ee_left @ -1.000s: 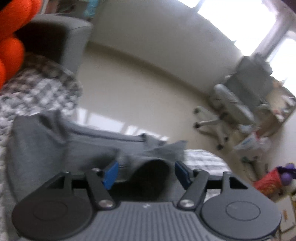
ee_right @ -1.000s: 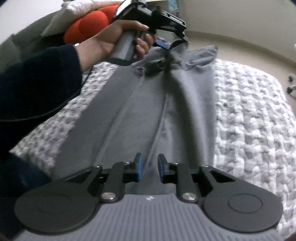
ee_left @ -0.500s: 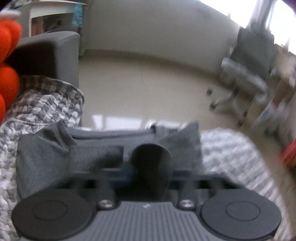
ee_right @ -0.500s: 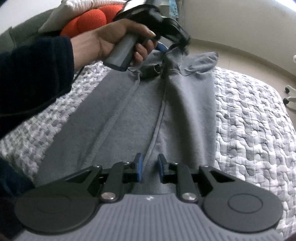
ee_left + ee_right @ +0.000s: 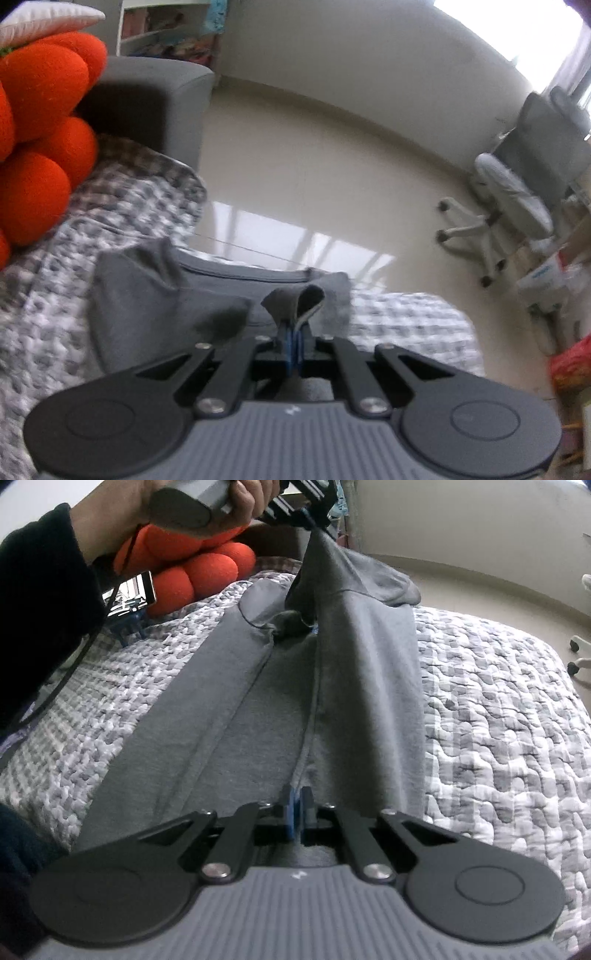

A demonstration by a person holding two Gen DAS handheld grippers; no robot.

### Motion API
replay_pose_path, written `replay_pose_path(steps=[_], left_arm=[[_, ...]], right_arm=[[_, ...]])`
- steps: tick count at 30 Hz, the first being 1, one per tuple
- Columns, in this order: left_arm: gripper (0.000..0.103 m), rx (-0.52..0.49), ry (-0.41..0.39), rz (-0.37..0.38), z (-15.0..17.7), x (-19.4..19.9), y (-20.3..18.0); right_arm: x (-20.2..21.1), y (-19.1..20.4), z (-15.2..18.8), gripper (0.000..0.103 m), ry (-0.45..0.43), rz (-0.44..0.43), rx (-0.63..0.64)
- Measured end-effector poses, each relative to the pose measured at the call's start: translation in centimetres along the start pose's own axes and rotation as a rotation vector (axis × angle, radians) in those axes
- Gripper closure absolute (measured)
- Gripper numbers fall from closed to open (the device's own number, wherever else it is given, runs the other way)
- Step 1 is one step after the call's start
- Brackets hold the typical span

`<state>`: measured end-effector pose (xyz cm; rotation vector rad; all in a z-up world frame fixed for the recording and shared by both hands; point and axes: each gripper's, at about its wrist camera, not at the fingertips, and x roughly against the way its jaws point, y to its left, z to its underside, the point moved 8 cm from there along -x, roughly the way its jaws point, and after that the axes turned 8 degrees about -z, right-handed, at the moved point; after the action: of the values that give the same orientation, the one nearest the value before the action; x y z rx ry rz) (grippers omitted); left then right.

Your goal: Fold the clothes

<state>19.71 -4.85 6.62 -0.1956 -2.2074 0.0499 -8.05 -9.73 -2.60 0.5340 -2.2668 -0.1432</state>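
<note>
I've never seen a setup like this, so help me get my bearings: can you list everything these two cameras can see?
Grey garment: one, grey, spread lengthwise on the quilt, far end lifted.
Quilt: one, grey and white, beneath the garment.
Orange plush cushion: one, orange, lumpy, beyond the garment on the quilt's left.
Grey armchair: one, grey, behind the cushion.
Office chair: one, grey with white wheeled base, on the floor at right.
Shelf: one, white, against the far wall.
Red bag: one, red, at the right edge; blurred.
Phone: one, lit screen, on a blue stand beside the cushion.
Left gripper: black, blue pads, shut on the garment's far end.
Right gripper: black, blue pads, shut on the near end.
Hand: one, dark sleeve, holding the left gripper.
</note>
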Motion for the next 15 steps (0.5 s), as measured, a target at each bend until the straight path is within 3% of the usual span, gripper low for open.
replay_pose_path(steps=[4, 7, 11, 14, 15], left_arm=[[0.100, 0.040, 0.077, -0.014, 2.0, -4.2, 2.7], [0.099, 0.092, 0.073, 0.042, 2.8, -5.1, 3.9], [0.067, 0.133, 0.013, 0.098, 2.8, -5.3, 4.8], [0.067, 0.105, 0.011, 0.137, 2.9, -5.3, 4.1], [0.080, 0.087, 0.016, 0.155, 3.0, -5.2, 3.6]], right_arm=[[0.0, 0.3, 0.1, 0.100, 0.008, -0.029, -0.013], [-0.1, 0.5, 0.2, 0.100, 0.013, -0.035, -0.016], [-0.5, 0.5, 0.4, 0.093, 0.028, -0.026, -0.014], [-0.6, 0.6, 0.5, 0.092, 0.037, -0.030, -0.011], [-0.8, 0.5, 0.5, 0.092, 0.039, -0.024, -0.016]])
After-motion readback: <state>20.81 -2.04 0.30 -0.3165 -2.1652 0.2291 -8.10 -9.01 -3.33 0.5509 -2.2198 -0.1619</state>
